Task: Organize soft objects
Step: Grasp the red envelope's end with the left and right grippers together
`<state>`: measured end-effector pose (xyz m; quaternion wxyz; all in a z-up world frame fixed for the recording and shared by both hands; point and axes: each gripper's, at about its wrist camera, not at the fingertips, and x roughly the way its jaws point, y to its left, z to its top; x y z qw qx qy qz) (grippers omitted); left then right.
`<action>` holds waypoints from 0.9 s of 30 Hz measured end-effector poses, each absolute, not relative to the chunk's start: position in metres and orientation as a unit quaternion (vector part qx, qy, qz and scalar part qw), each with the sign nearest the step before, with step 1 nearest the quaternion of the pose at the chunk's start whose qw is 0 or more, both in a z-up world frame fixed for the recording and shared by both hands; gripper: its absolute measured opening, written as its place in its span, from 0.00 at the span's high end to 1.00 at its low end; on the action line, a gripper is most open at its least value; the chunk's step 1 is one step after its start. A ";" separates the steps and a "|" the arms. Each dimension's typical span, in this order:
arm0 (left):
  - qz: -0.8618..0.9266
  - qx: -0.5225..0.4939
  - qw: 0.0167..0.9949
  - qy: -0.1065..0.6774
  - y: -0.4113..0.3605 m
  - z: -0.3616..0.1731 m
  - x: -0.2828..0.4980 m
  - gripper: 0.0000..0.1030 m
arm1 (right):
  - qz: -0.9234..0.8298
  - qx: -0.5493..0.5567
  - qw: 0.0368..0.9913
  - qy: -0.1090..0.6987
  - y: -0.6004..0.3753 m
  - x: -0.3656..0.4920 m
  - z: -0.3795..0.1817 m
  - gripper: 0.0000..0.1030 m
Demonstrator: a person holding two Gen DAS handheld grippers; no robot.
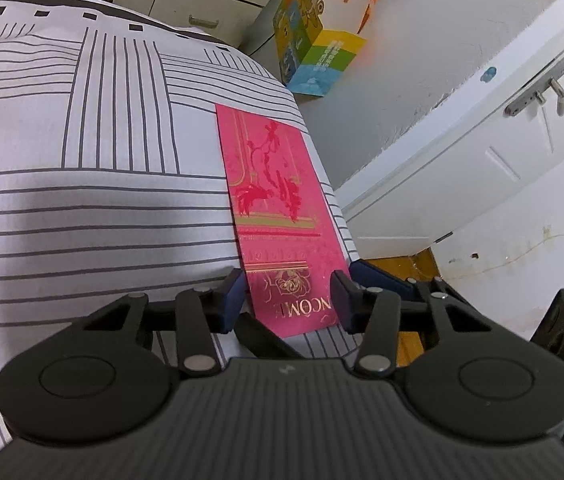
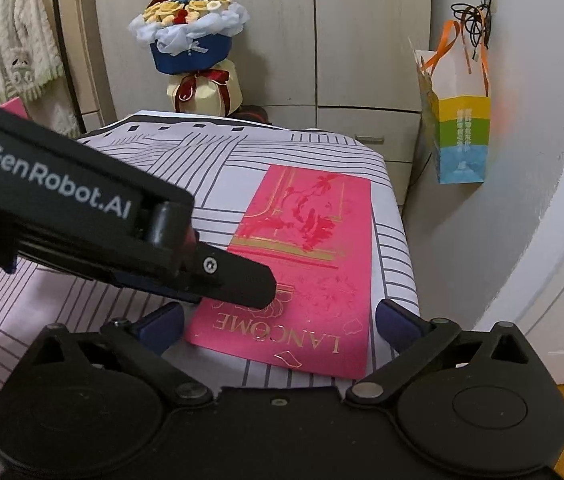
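striped cloth, pink bag near its edge, left tool half-closed around it, right tool wide open, empty

Matt white cloth with thin grey printed lines is covering the cushion, lying smooth. On it a pink paper bag is showing a flat matt face with glinting gold foil print. At the upper right, a paper gift bag is hanging by orange ribbon handles. The left gripper is looking like matt black plastic with metal rivets.
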<state>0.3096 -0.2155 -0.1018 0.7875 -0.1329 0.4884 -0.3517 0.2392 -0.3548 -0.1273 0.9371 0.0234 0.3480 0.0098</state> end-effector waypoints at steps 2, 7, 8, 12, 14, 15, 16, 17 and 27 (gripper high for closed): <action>-0.354 -0.138 0.785 0.490 -0.216 -0.104 0.312 0.56 | 0.002 0.030 0.939 0.342 -0.356 0.236 -0.127 0.07; -0.349 -0.146 0.788 0.486 -0.217 -0.105 0.312 0.56 | 0.002 0.036 0.941 0.338 -0.356 0.231 -0.126 0.07; -0.346 -0.148 0.790 0.484 -0.217 -0.104 0.311 0.56 | 0.003 0.042 0.941 0.336 -0.356 0.230 -0.125 0.07; -0.346 -0.154 0.791 0.480 -0.214 -0.105 0.309 0.56 | 0.023 0.078 0.941 0.329 -0.360 0.224 -0.123 0.07; -0.343 -0.163 0.790 0.482 -0.210 -0.106 0.306 0.60 | 0.026 0.087 0.941 0.326 -0.358 0.220 -0.123 0.07; -0.340 -0.156 0.794 0.479 -0.209 -0.105 0.302 0.65 | 0.024 0.088 0.941 0.325 -0.357 0.218 -0.123 0.07; -0.337 -0.147 0.799 0.476 -0.208 -0.104 0.299 0.73 | 0.024 0.092 0.941 0.324 -0.357 0.215 -0.123 0.07; -0.333 -0.140 0.804 0.473 -0.206 -0.103 0.295 0.77 | 0.026 0.098 0.941 0.323 -0.357 0.213 -0.123 0.07; -0.318 -0.131 0.821 0.456 -0.179 -0.091 0.258 0.81 | 0.051 0.111 0.942 0.313 -0.335 0.184 -0.117 0.07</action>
